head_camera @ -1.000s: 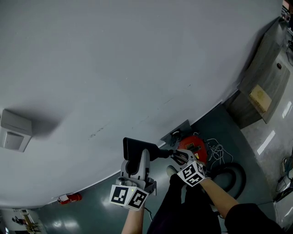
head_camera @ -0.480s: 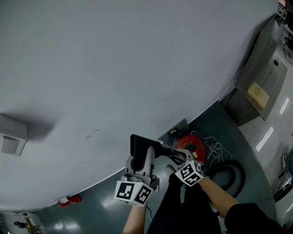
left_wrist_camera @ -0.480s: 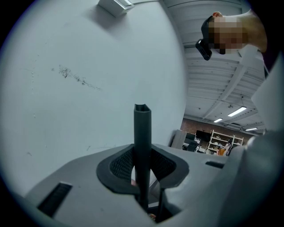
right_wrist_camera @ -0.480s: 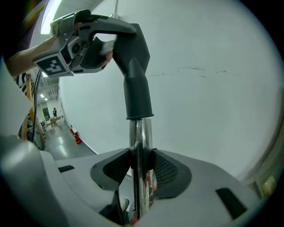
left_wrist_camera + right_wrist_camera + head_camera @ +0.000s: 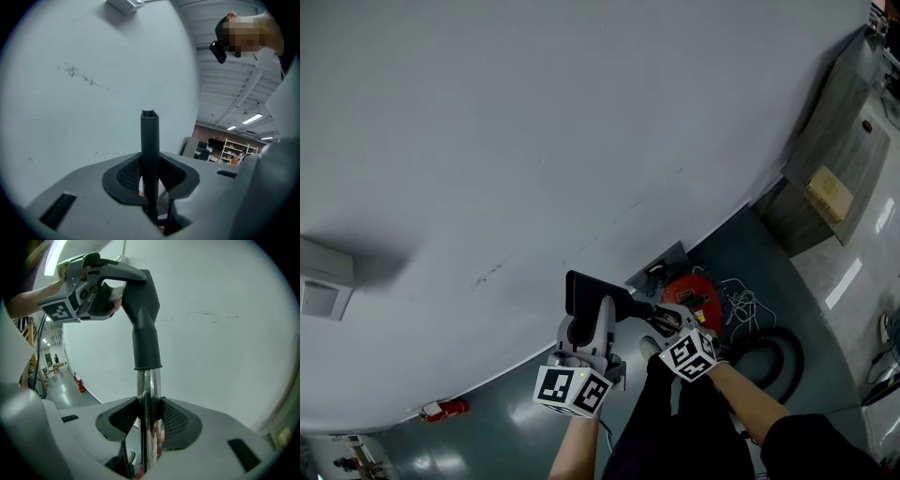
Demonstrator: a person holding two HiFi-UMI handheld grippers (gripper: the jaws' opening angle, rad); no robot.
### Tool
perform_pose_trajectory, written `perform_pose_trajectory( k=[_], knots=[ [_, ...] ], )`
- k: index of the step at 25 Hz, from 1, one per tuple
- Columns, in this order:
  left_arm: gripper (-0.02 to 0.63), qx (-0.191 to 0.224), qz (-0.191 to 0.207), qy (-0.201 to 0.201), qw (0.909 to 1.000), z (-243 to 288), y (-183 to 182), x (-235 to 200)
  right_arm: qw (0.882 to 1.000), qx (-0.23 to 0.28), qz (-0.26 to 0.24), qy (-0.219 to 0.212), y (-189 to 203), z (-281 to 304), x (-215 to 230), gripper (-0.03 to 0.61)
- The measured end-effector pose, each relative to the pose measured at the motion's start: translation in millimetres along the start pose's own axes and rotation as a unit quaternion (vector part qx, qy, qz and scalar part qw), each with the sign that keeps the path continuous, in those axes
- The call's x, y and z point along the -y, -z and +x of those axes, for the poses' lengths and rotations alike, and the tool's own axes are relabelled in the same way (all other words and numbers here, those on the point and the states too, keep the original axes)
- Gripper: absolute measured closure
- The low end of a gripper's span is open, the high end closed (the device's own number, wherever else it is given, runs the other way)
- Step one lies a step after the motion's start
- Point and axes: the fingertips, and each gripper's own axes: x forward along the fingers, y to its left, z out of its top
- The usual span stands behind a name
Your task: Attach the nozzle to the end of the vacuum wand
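The black nozzle (image 5: 584, 293) is held up in front of a grey wall, and my left gripper (image 5: 589, 317) is shut on its flat body. In the left gripper view the nozzle (image 5: 149, 140) stands edge-on between the pads of the left gripper (image 5: 150, 180). My right gripper (image 5: 664, 322) is shut on the chrome wand (image 5: 148, 390). In the right gripper view the nozzle's round collar (image 5: 146, 348) sits over the wand's end, just above my right gripper (image 5: 149, 420), and my left gripper (image 5: 110, 298) grips the nozzle's upper part.
The red vacuum body (image 5: 698, 295) stands on the floor by the wall, with loose cables (image 5: 745, 305) and a coiled black hose (image 5: 778, 361) beside it. A red extinguisher (image 5: 442, 408) lies at lower left. A grey cabinet (image 5: 839, 169) stands at right, and a white box (image 5: 323, 286) hangs on the wall.
My left gripper has shifted a little to the right with the nozzle, closer to my right gripper. The right gripper and wand have stayed put.
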Motion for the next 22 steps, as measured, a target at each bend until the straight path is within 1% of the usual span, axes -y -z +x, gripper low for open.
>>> perform_pose_trajectory(
  k=[6,10,11,12,14,20,22],
  knots=[
    [0.528,-0.005,-0.054,0.003,0.9985,10,0,-18,1.0,0.013,-0.002,0.011,0,-3,0,0.417],
    [0.528,-0.003,-0.117,0.005,0.9931,11,6,-39,1.0,0.019,0.002,0.014,0,-6,3,0.417],
    [0.528,-0.001,-0.126,0.003,0.992,8,7,-43,1.0,0.019,0.001,0.012,0,-6,3,0.417],
    [0.528,0.001,-0.128,0.003,0.9918,5,7,-43,1.0,0.018,0.0,0.011,0,-5,2,0.417],
    [0.529,0.001,-0.117,0.003,0.9932,1,8,-39,1.0,0.016,-0.002,0.012,0,-4,2,0.417],
    [0.528,-0.016,-0.055,0.019,0.9982,9,7,-17,1.0,0.008,-0.011,0.009,0,1,0,0.419],
    [0.528,-0.02,-0.063,0.024,0.9975,16,8,-20,1.0,0.007,-0.009,0.01,0,0,-1,0.419]
  ],
)
